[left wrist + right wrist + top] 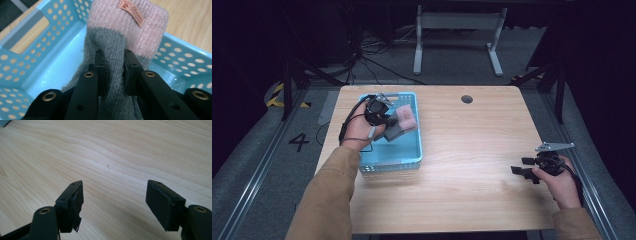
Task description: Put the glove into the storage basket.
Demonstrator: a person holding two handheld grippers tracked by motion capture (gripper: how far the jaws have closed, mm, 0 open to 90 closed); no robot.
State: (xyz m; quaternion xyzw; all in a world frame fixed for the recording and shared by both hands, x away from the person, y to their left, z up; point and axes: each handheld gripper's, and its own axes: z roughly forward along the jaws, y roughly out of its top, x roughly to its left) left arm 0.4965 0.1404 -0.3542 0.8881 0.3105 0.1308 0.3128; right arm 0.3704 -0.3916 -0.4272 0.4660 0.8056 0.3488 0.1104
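A knitted sock (125, 30), grey with a pink cuff and a small brown label, hangs in my left gripper (113, 57), whose two black jaws are shut on its grey part. In the high view the sock (404, 120) sits over the upper part of the light blue perforated basket (412, 157), with my left gripper (388, 121) beside its left wall. My right gripper (521, 166) rests low over the table near the right edge. Its jaws (113, 195) stand wide open over bare wood with nothing between them.
The wooden table (472, 145) has a round cable hole (467, 99) near its far edge. The basket's holed walls (22, 62) surround the sock on three sides. Beyond the table stand a white desk frame (457, 30) and floor cables.
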